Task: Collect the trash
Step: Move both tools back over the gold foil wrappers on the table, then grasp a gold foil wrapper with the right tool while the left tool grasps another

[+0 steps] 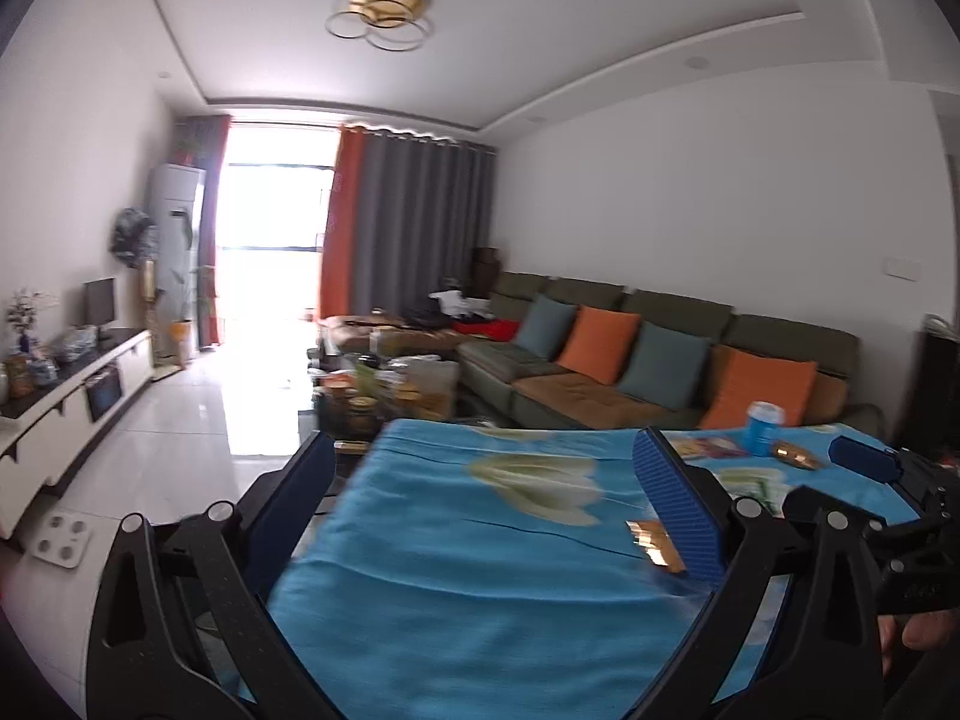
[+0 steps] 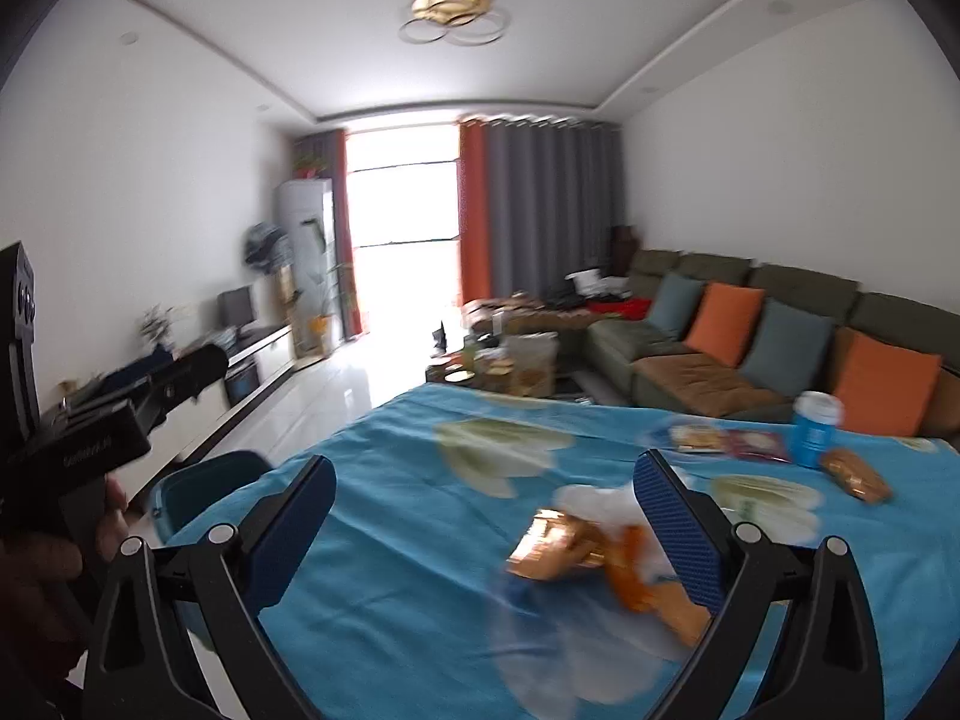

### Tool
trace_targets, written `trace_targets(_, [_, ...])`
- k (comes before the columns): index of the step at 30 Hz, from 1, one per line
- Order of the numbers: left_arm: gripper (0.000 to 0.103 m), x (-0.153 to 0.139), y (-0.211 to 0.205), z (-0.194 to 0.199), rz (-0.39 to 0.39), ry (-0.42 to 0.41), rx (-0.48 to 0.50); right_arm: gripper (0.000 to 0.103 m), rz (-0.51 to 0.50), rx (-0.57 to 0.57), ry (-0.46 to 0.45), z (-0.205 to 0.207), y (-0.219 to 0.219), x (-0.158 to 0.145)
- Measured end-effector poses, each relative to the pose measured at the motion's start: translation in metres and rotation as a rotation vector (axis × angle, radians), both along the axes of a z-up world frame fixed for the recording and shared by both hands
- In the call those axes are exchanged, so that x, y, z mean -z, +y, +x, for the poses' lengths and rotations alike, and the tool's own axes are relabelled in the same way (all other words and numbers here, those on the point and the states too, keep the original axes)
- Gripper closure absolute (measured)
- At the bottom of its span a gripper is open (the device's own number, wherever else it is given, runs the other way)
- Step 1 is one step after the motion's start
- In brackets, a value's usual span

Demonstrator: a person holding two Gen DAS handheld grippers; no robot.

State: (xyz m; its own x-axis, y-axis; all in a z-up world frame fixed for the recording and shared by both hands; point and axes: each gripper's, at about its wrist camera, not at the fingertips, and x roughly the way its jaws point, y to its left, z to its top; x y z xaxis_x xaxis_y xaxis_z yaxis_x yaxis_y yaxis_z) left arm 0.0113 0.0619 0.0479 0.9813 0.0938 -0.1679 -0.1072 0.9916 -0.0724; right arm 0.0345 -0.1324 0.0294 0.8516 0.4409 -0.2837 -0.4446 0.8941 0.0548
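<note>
Both claws out over the blue flowered desk (image 2: 420, 600), and both stand wide with nothing between the pads. The right claw (image 2: 486, 528) has the crumpled gold and orange wrappers (image 2: 576, 546) lying just inside its right finger; I'd say drop low, centre on the pile and squeeze the whole bundle, since loose foil could slip. The left claw (image 1: 486, 498) sits near the same gold wrapper (image 1: 654, 546). Beyond the wrappers on the desk: flat packets (image 2: 726, 441), a blue can (image 2: 813, 429), a brown snack pack (image 2: 855, 474). Past the desk, a cluttered coffee table (image 2: 510, 360), green sofa (image 2: 750, 324), bright window (image 2: 402, 228).
</note>
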Motion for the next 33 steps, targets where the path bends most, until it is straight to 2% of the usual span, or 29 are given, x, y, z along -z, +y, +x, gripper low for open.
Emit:
trace_targets(3, [0.006, 0.006, -0.024, 0.004, 0.011, 0.014, 0.052, 0.007, 0.005, 0.059, -0.010, -0.010, -0.017, 0.004])
trace_targets(7, [0.006, 0.016, -0.048, 0.008, -0.015, 0.043, 0.123, 0.007, 0.023, 0.127, 0.001, -0.016, -0.041, 0.011])
trace_targets(15, [0.006, 0.036, -0.070, 0.018, 0.002, 0.086, 0.218, 0.007, 0.037, 0.238, -0.001, -0.031, -0.063, 0.021])
trace_targets(25, [0.006, 0.038, -0.074, 0.023, 0.003, 0.103, 0.277, 0.007, 0.045, 0.302, 0.005, -0.051, -0.079, 0.026])
trace_targets(33, [0.006, 0.046, -0.074, 0.024, 0.021, 0.153, 0.282, 0.007, 0.042, 0.318, 0.079, -0.031, -0.086, 0.037])
